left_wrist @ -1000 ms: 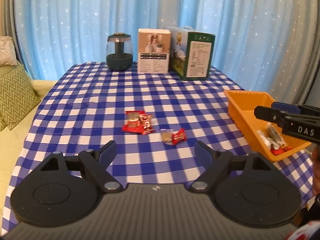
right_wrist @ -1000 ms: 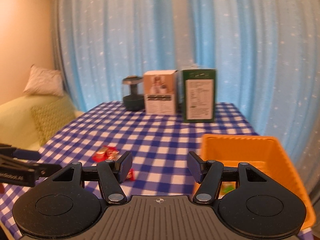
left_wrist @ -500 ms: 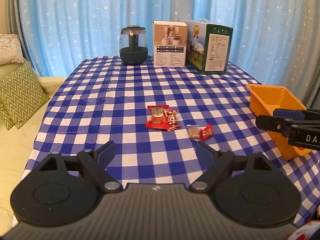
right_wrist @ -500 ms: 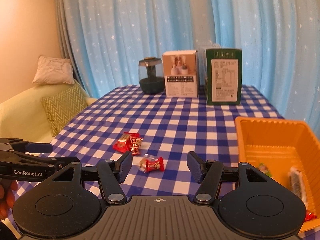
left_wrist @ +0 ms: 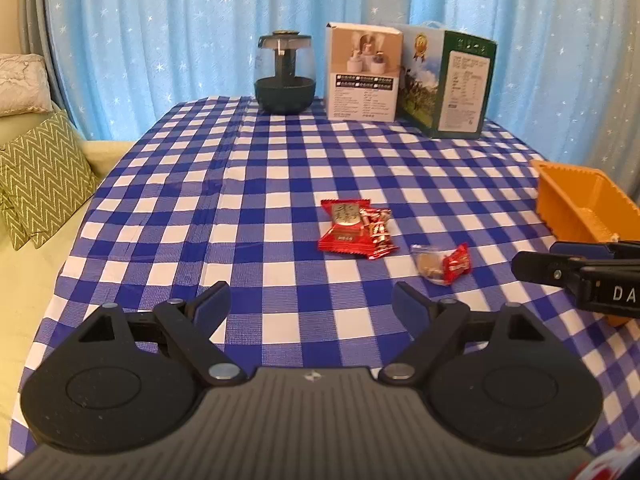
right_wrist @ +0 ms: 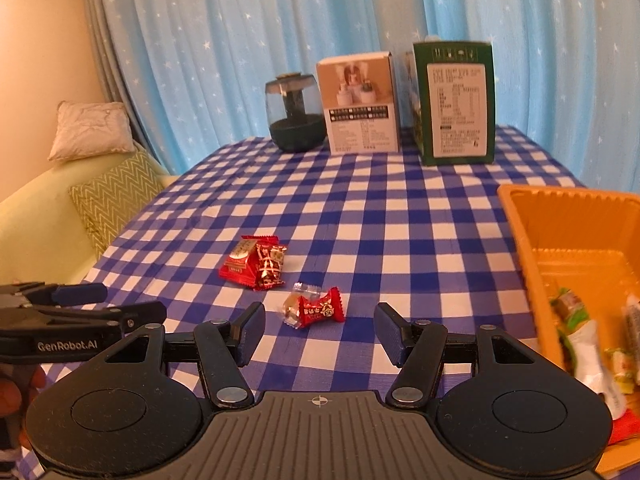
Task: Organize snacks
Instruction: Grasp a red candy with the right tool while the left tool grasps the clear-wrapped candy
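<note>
Two red snack packets [left_wrist: 354, 229] in the middle of the worktop [left_wrist: 280, 168], overlapping, on a blue-and-white checked cloth. Just beside them, nearer the cameras, a small wrapped candy [right_wrist: 314, 310], half clear, half red. Orange tray [right_wrist: 568, 220] at the right edge, well apart from these, already holding several wrapped snacks [right_wrist: 580, 336].

Left hand-held gripper [left_wrist: 310, 306] above the near part of the cloth, jaws spread wide, nothing between them, short of the packets. Right hand-held gripper [right_wrist: 320, 330] with jaws partly apart and empty, the candy just ahead of its fingertips and not touched. Part of a hand [right_wrist: 18, 388] visible under the left tool in the right wrist view.

At the far edge, a dark glass jar [left_wrist: 285, 74], a pale carton [left_wrist: 362, 74] and a green carton [left_wrist: 452, 84] in a row, upright. Behind, a starred blue curtain [left_wrist: 180, 40]; to the left, a sofa with cushions [left_wrist: 40, 176].
</note>
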`<action>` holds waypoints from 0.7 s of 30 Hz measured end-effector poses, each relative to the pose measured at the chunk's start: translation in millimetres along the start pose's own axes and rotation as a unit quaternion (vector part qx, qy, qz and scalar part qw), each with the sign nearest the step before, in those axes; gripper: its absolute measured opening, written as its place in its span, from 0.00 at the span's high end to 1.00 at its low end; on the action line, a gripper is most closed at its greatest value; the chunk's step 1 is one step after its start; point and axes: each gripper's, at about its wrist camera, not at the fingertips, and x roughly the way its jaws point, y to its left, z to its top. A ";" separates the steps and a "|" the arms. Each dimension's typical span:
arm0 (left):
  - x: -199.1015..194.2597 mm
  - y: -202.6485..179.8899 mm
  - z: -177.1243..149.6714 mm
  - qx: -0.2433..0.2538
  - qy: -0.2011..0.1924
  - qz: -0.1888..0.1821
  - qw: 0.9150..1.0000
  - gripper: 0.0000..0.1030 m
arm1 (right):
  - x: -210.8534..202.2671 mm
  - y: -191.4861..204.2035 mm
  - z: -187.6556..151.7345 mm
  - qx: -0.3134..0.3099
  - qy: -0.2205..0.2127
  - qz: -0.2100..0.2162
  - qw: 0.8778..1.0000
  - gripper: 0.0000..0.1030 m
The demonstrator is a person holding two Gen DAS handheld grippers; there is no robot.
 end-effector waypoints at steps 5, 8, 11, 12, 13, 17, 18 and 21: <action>16.5 4.8 0.4 -0.021 0.001 -0.010 1.000 0.17 | 19.4 3.6 1.3 0.012 0.008 -0.003 1.000 0.41; 23.3 6.7 4.0 -0.036 -0.008 -0.010 0.999 0.17 | 31.6 5.7 1.4 0.010 0.008 -0.010 1.000 0.42; 28.9 6.3 6.8 -0.032 -0.014 -0.006 0.999 0.17 | 46.7 6.6 0.3 -0.005 0.007 -0.021 1.000 0.42; 31.2 6.7 7.1 -0.034 -0.011 -0.007 0.999 0.17 | 51.8 6.0 -0.6 -0.009 0.008 -0.025 1.000 0.42; 33.7 7.5 7.6 -0.039 -0.007 -0.011 0.999 0.17 | 56.0 6.1 -2.2 -0.014 0.010 -0.028 0.999 0.44; 40.0 7.5 7.6 -0.048 0.007 -0.023 0.999 0.17 | 67.7 8.0 -7.1 -0.048 0.012 -0.023 0.999 0.51; 41.7 6.9 7.9 -0.049 0.012 -0.023 0.998 0.17 | 69.8 8.7 -8.5 -0.054 0.013 -0.023 0.998 0.53; 45.2 4.4 7.8 -0.052 0.021 -0.029 0.998 0.17 | 78.0 8.0 -11.4 -0.058 0.019 -0.020 0.998 0.56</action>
